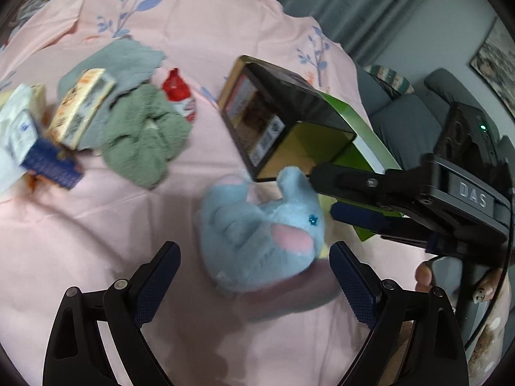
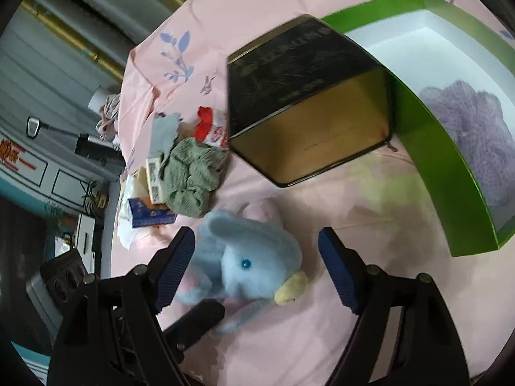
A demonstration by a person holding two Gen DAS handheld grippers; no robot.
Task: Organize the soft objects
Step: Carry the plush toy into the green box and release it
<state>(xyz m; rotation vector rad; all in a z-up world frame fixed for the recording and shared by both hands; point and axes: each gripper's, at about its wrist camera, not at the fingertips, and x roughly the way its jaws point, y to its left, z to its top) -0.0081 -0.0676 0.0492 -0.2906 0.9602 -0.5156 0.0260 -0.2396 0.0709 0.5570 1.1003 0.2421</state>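
A dark tin (image 1: 289,119) lies on its side on the pink sheet (image 1: 96,241), touching the green tray. Small cartons (image 1: 80,106) and a red packet (image 1: 179,95) sit well apart from it.

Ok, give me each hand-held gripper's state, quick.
Left hand-held gripper: open, straddling the blue plush toy, holding nothing.
Right hand-held gripper: open, holding nothing.

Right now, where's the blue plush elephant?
The blue plush elephant lies on the pink sheet between both open claws, just in front of the black tin and right of the green towel.
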